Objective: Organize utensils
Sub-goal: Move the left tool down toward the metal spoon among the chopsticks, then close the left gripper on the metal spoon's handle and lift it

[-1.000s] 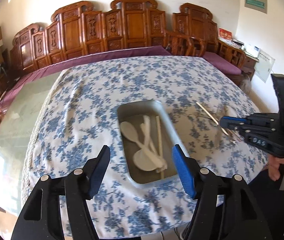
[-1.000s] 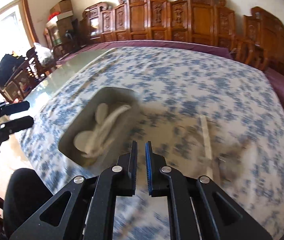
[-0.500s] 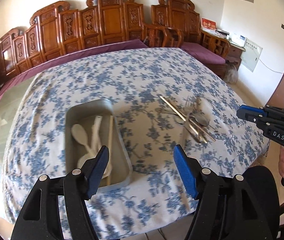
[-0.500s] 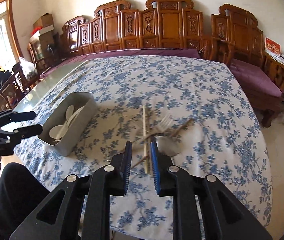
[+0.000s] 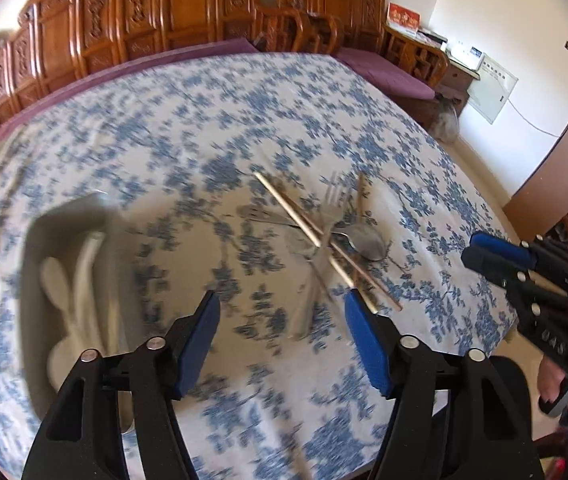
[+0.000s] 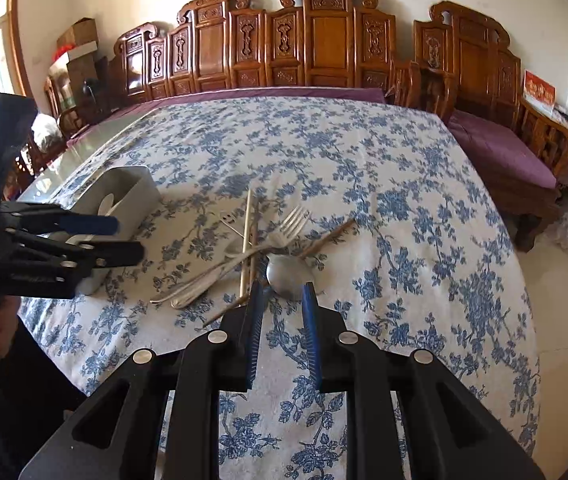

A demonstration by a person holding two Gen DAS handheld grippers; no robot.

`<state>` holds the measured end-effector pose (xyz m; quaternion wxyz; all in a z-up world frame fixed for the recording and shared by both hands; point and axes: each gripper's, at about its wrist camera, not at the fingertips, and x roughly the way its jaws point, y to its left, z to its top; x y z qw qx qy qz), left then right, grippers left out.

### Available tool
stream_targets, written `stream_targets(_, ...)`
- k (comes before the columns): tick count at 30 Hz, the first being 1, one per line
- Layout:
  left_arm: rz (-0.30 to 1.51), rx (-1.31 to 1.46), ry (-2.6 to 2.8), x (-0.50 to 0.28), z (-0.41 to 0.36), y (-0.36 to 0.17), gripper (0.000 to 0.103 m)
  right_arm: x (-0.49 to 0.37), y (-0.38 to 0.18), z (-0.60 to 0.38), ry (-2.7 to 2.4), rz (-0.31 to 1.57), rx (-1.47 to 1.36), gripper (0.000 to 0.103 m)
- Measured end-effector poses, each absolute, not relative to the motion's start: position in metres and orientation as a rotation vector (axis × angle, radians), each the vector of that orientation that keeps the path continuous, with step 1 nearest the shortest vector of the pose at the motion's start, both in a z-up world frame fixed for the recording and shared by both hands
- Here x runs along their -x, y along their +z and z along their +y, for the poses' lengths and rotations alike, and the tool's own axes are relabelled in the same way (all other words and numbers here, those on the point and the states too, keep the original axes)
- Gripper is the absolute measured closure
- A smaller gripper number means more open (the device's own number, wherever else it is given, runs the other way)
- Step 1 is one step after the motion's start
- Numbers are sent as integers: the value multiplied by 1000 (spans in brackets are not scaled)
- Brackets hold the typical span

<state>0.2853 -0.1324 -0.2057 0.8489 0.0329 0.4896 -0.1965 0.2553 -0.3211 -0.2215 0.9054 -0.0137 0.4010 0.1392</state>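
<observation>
1. The utensils [image 6: 260,248] lie in a loose crossed heap on the blue-flowered cloth [image 6: 403,208] near the front of the bench [image 6: 96,136].
2. In the heap, the right wrist view shows one metal fork [image 6: 284,232] with tines pointing away, one metal spoon [image 6: 287,274] with its bowl nearest the camera, one pale chopstick [image 6: 247,240] and one darker brown chopstick [image 6: 327,236]; more metal handles run out to the left, too tangled to count.
3. A grey tray [image 6: 132,196] stands left of the heap and apart from it; it holds white spoons [image 5: 60,288], too blurred to count.
4. The right gripper [image 6: 284,292] hangs just in front of the spoon bowl, its jaws a narrow gap apart, with nothing between them.
5. The left gripper [image 5: 280,304] hovers between tray and heap, the handle ends just beyond its right pad; its jaws stand wide but are closing, and nothing is between them.
6. Carved wooden chairs [image 6: 323,40] line the far wall.
</observation>
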Motion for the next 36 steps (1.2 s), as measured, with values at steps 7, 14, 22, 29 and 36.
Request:
stream_targets(7,1121,-21,-431,-306,-156,-237,61,-256,-223,-330,291,830,-17,81)
stream_targets(14,1147,-89,-408,-316,-175,-253,76,-256,-220,-335,292,824,-37,81)
stream_targets(22,1183,-162,-371,-323,-176,-263,97,-255,-220,-336,296,824,-37,81)
stream_targets(29,1150,-213,-355,-311,-165,-256,97,-256,-222,-335,298,826,-36,81)
stream_targets(36,1121,-167,-366,-300,-139,-237,98,-253,-223,-326,295,828,-9,81)
